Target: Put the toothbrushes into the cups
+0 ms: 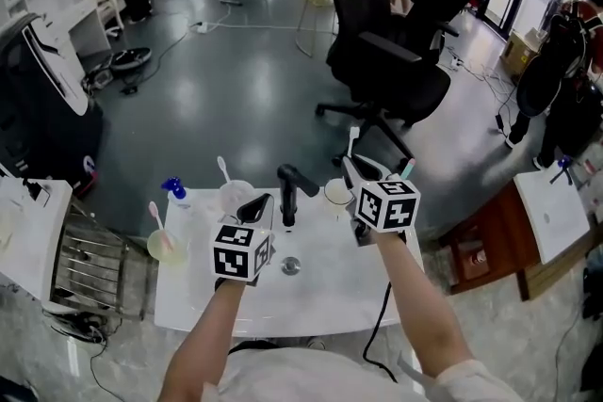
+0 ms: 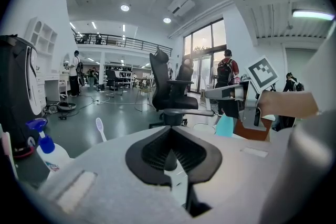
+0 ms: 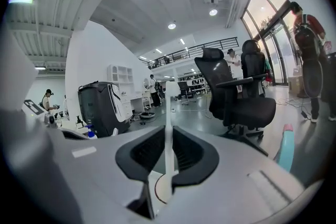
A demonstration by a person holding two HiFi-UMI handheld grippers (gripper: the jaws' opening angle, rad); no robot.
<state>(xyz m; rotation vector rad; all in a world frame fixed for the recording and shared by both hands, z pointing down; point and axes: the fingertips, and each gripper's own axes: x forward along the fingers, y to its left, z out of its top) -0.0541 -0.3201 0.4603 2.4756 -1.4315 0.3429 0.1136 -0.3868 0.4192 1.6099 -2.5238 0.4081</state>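
My right gripper is shut on a white toothbrush and holds it upright, head up, just right of a pale cup whose rim shows below the jaws. My left gripper hovers over the table's middle with its jaws together and nothing in them. A white toothbrush stands in a cup, and a pink one in a yellowish cup. A teal toothbrush sticks up behind the right gripper, its base hidden.
The white table has a black post between the grippers and a round drain. A blue-capped bottle stands at back left. A black office chair is beyond the table, and a wire rack to its left.
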